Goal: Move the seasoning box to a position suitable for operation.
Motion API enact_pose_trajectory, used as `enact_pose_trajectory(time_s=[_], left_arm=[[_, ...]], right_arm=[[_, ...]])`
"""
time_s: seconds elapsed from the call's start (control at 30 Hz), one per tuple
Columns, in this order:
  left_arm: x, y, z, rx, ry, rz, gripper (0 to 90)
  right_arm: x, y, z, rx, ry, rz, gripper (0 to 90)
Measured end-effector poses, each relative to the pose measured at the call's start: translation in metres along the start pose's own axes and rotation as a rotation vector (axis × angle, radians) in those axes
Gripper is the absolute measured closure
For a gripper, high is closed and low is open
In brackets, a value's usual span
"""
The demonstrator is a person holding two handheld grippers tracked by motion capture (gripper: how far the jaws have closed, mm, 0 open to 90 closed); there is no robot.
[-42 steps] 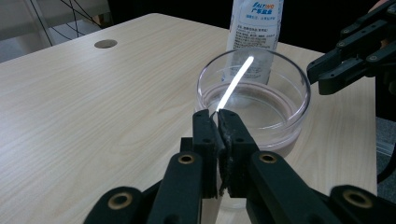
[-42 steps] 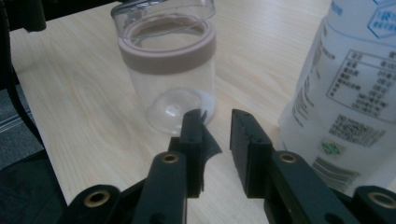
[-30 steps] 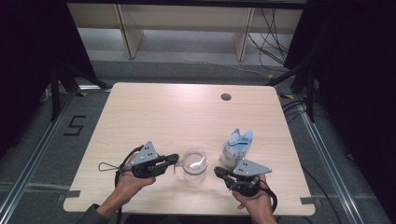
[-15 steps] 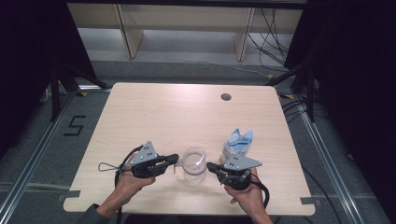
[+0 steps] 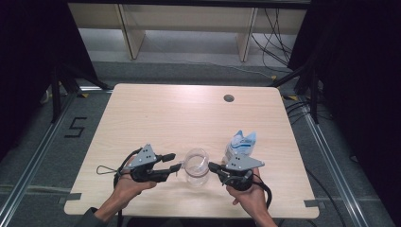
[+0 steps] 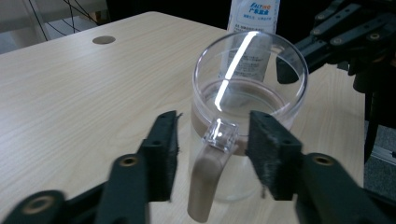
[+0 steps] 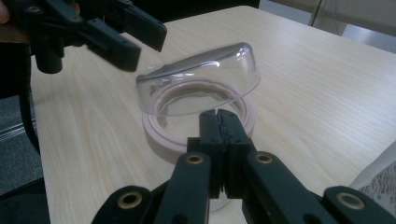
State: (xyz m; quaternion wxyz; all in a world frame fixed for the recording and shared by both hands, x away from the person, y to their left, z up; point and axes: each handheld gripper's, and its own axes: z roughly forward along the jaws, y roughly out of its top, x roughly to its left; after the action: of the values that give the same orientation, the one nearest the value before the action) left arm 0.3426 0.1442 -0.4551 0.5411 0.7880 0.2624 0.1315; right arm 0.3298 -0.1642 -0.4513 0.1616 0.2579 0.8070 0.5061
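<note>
Low in the centre of the high view, the clear jug [image 5: 196, 165] sits on the wooden table [image 5: 189, 113], right between the two grippers. The left gripper [image 5: 171, 162] comes in from the lower left, and its jaws have just been opening: in the left gripper view they stand about half apart on either side of the jug's handle [image 6: 210, 172], with a gap on both sides, so nothing is squeezed. The pads are beside that handle, not on it, and the jug stands upright on its own.

Over at the lower right of the high view, the right gripper [image 5: 213, 166] points its tip at the jug's wall. In the right gripper view its jaws are pressed flat together with nothing between them, the tip right at the jug's clear rim [image 7: 201, 88]; whether it actually touches I cannot tell.

Just behind the right gripper, toward the right of the table, stands a white and blue bag [image 5: 241, 144], close to the jug but apart from it. A small dark hole [image 5: 229, 98] marks the table's far edge, upper right of centre
</note>
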Motion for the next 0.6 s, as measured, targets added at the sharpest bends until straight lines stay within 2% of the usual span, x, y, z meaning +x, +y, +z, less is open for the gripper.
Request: enact_pose_trajectory(time_s=[0.07, 0.1, 0.13, 0.23, 0.43, 0.6], left_arm=[[-0.001, -0.002, -0.003, 0.002, 0.004, 0.005, 44.9], [-0.001, -0.004, -0.005, -0.002, -0.001, 0.009, 44.3], [-0.002, -0.005, -0.006, 0.003, 0.008, 0.012, 43.1], [-0.003, -0.008, -0.010, 0.010, 0.012, 0.019, 39.2], [-0.002, -0.018, -0.010, 0.029, 0.029, -0.002, 34.6], [0.000, -0.025, -0.011, 0.042, 0.049, -0.014, 32.5]], right_arm=[[-0.001, 0.001, 0.000, -0.004, -0.007, -0.018, 89.9], [0.000, 0.002, 0.000, -0.001, -0.008, 0.000, 89.9], [0.000, 0.002, 0.000, -0.004, -0.007, -0.008, 89.9], [0.003, 0.003, 0.000, 0.002, 0.002, 0.021, 89.9], [0.002, 0.006, 0.001, 0.000, 0.016, 0.003, 89.8], [0.002, 0.008, 0.001, -0.007, 0.000, -0.006, 89.8]])
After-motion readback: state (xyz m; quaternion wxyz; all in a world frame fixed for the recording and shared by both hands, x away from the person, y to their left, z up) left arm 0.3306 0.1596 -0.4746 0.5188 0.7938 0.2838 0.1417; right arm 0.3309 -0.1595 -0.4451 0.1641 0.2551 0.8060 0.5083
